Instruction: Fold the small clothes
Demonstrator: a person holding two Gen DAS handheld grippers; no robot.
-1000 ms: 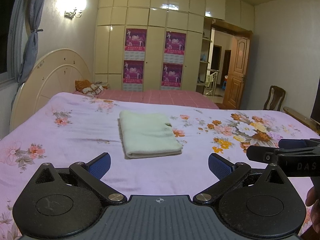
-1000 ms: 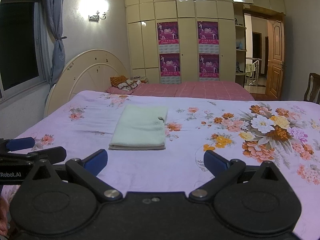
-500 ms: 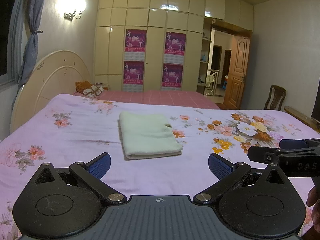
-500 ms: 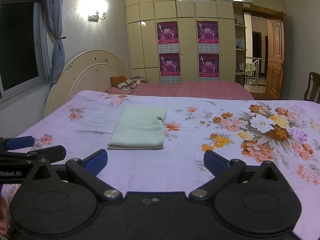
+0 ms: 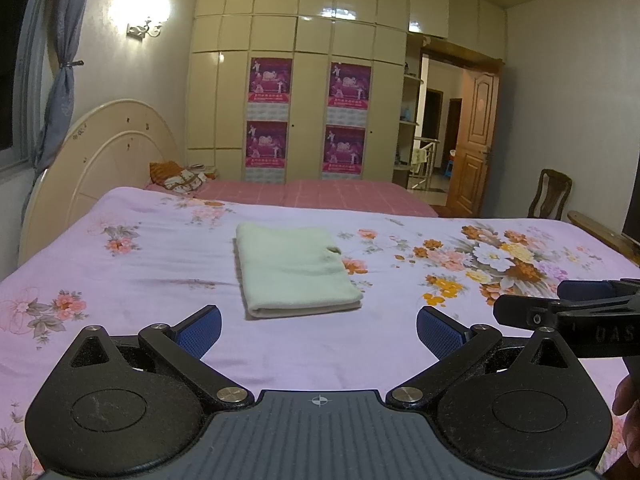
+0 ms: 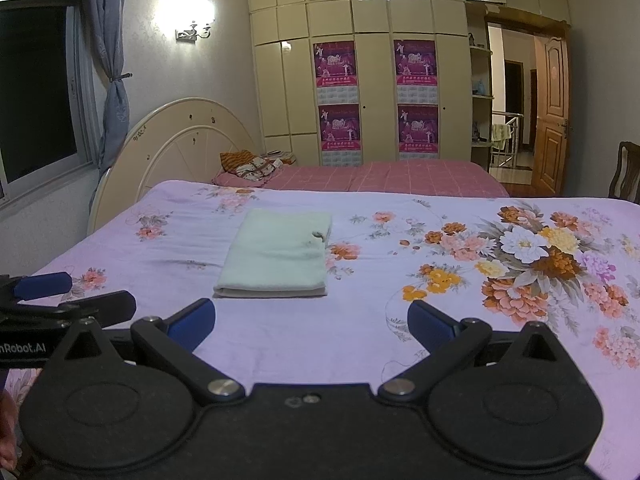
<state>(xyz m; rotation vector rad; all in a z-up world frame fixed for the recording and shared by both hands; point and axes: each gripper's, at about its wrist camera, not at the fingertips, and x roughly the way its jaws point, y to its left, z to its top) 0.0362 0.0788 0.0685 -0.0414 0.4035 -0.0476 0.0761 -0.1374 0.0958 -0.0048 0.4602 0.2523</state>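
Observation:
A pale green cloth (image 5: 294, 268) lies folded into a neat rectangle on the lilac floral bedspread (image 5: 140, 280); it also shows in the right wrist view (image 6: 278, 256). My left gripper (image 5: 319, 326) is open and empty, held above the bed just short of the cloth's near edge. My right gripper (image 6: 311, 318) is open and empty, also a little short of the cloth, which lies ahead and slightly left. Each gripper shows at the edge of the other's view, the right one (image 5: 568, 312) and the left one (image 6: 60, 300).
A cream headboard (image 5: 104, 152) stands at the left. A pink bed (image 5: 320, 196) with a pillow pile (image 5: 180, 176) lies behind. A wardrobe wall (image 5: 304, 100) is at the back, an open door (image 5: 472, 148) and a chair (image 5: 550, 194) at the right.
Both grippers have barely shifted. The cloth and the jaws stay as they were.

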